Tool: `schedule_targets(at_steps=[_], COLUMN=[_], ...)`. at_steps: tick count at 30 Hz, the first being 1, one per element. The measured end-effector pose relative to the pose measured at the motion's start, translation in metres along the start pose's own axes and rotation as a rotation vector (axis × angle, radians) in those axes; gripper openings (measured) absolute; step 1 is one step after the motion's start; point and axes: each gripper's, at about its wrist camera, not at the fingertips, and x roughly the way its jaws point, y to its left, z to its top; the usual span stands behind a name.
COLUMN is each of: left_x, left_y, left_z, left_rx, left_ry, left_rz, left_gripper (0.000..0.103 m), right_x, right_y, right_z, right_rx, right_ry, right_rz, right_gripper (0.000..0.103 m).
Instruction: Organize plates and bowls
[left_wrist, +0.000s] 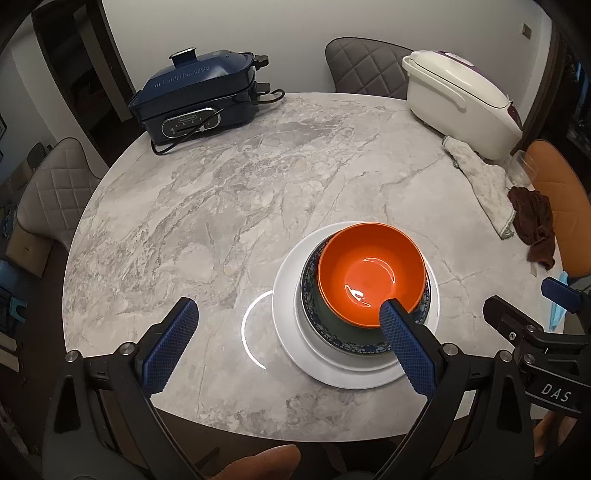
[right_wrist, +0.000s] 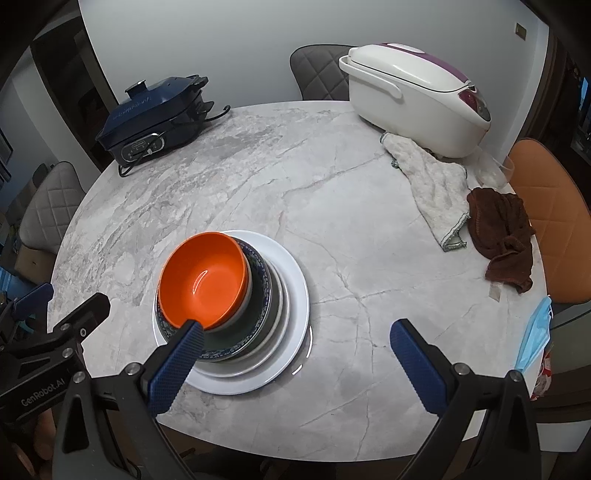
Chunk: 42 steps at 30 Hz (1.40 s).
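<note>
Stack near bench (left_wrist: 184, 206) front edge: one orange bowl (left_wrist: 369, 269) atop one blue-patterned plate (left_wrist: 314, 321) and one white plate (left_wrist: 288, 295); left tool (left_wrist: 288, 314) and right tool (right_wrist: 295, 330) both wide open, empty.

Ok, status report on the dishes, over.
Both grippers open, left gripper, right gripper. Orange bowl tops stack on white plate. Nothing in the way.

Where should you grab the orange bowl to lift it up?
Pinch the orange bowl by its thin rim, one finger inside and one outside, coming from above on the near side. It sits open-side up atop the stack, so its rim is free all around.
</note>
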Motion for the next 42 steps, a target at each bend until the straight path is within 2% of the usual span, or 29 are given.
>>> schedule_targets(at_steps=[13,42], left_x=[0.005,0.013], left_y=[-0.002,0.0], left_z=[0.003,0.003], left_rx=[-0.013,-0.031], left_ry=[0.035,0.05], left_rz=[-0.023,-0.035], left_gripper=[0.099,0.099], right_x=[0.003,0.004], right_y=[0.001,0.004], right_z=[0.001,0.003], right_rx=[-0.004,-0.003], right_ry=[0.012,0.014], right_rz=[-0.005,-0.007], right_gripper=[0.103,0.103])
